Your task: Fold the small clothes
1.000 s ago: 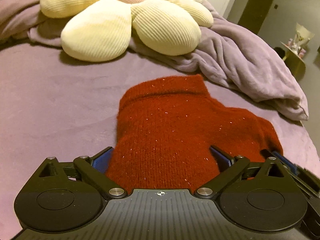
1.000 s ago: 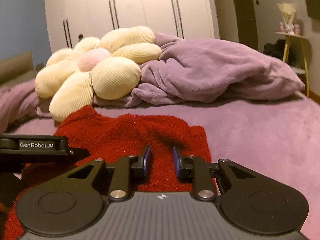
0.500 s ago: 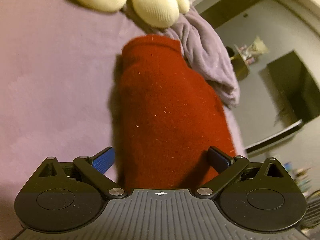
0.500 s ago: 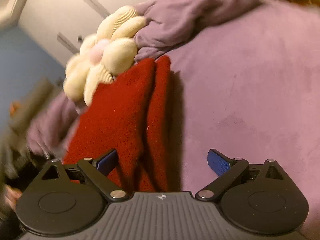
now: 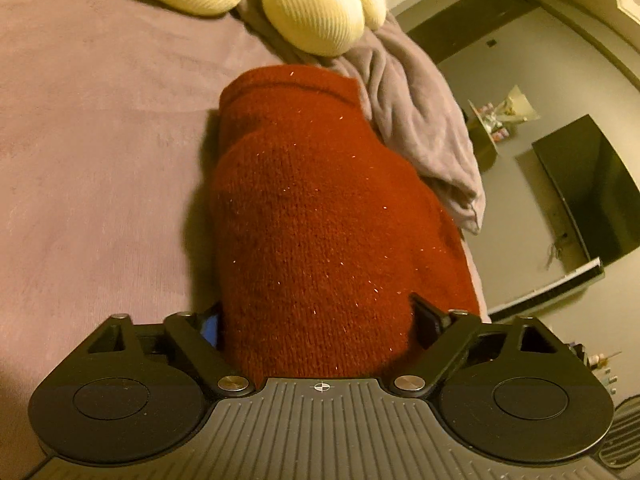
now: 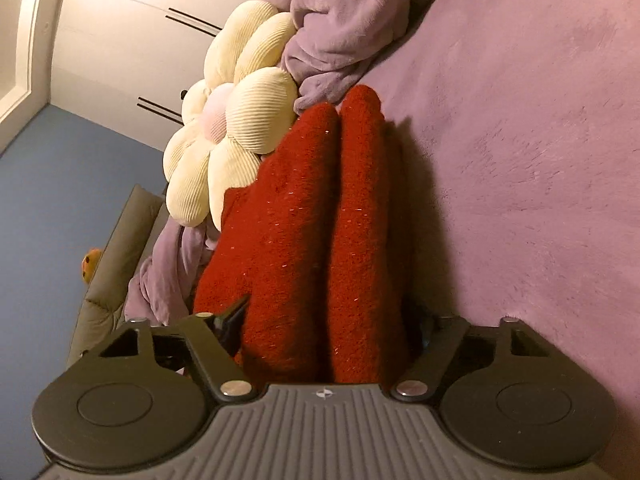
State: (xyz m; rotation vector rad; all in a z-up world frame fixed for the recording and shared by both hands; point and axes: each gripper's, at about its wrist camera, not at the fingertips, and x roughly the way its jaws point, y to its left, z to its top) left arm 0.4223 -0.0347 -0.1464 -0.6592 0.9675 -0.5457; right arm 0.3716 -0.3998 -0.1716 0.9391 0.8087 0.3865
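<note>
I hold a red knit garment, the sweater (image 5: 320, 216), bundled between both grippers above the bed (image 5: 92, 152).

Left gripper (image 5: 318, 326): jaws set wide, with the folded bulk of the sweater filling the whole gap. The fabric presses against both inner faces, so I judge it clamped on the bundle rather than merely straddling it. In the left wrist view the sweater runs straight away from me along the finger axis, its far end near the blanket (image 5: 416, 112) and the flower pillow (image 5: 312, 8).

Right gripper (image 6: 328, 330): jaws equally wide, also packed with fabric. Here two thick rolls of the sweater (image 6: 304, 216) lie side by side, a crease between them, again running forward along the fingers toward the pillow (image 6: 236, 128).

Governing relation: the long axis of the bundle is in line with both grippers, which hold it at its near end. Neither gripper shows in the other's view, so I cannot tell which is nearer the far end. Both views are tilted, the bed (image 6: 520, 140) sloping across the frame. I cannot tell how much of the bundle is lifted clear; its far end appears to lie on or near the bed surface.

Judgement: the fold is partly made, since layers are doubled. The next move calls for laying the bundle down lengthwise on bare bed, short of the blanket edge, and releasing evenly. Risk: thick knit springs open if one side is released first.
</note>
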